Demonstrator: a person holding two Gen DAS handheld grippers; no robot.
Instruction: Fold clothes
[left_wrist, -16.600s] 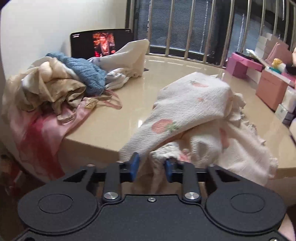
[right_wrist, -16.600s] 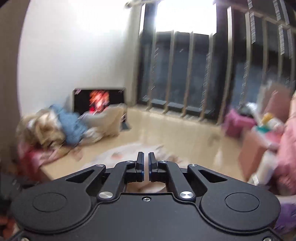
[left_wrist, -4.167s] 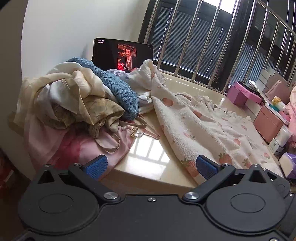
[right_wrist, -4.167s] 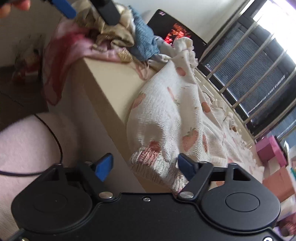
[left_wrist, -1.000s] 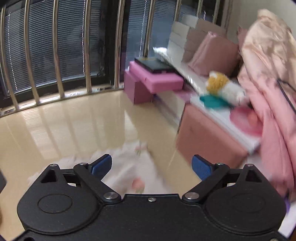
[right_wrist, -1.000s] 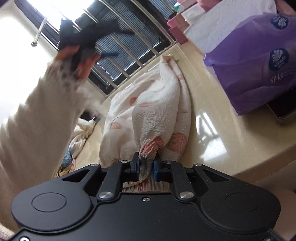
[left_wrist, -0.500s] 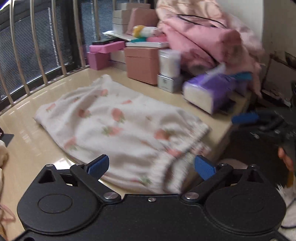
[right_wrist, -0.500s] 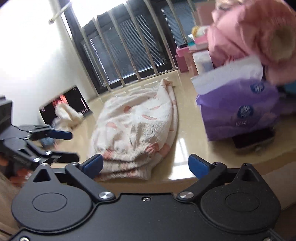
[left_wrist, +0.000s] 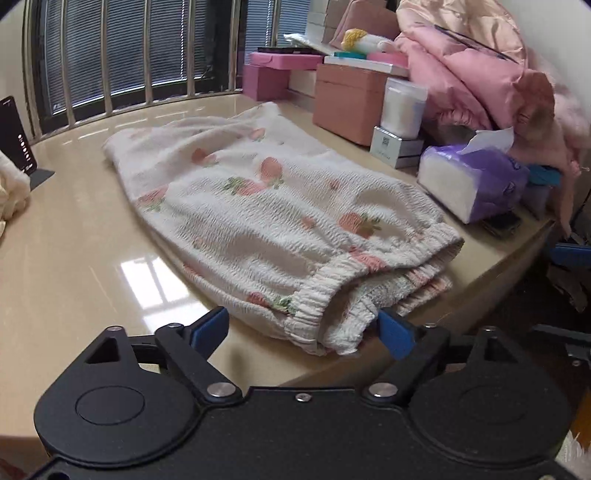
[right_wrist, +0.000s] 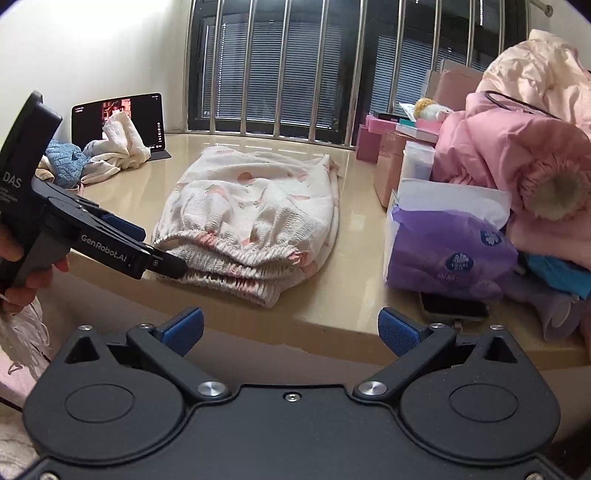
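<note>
A white strawberry-print garment (left_wrist: 280, 218) lies folded lengthwise on the beige table (left_wrist: 74, 236), its elastic waistband at the near edge. It also shows in the right wrist view (right_wrist: 255, 214). My left gripper (left_wrist: 303, 330) is open, its jaws on either side of the waistband's near left corner. In the right wrist view the left gripper (right_wrist: 162, 258) reaches that corner from the left. My right gripper (right_wrist: 290, 326) is open and empty, held back just off the table's front edge.
A purple tissue pack (right_wrist: 447, 251) and a phone (right_wrist: 454, 306) lie right of the garment. Pink coats (right_wrist: 524, 147) and boxes (left_wrist: 351, 99) crowd the right side. A pile of clothes (right_wrist: 92, 155) and a tablet (right_wrist: 118, 122) sit at the far left.
My right gripper let go of the waistband and pulled back off the table edge. My left gripper swung round and came down to the waistband's left corner.
</note>
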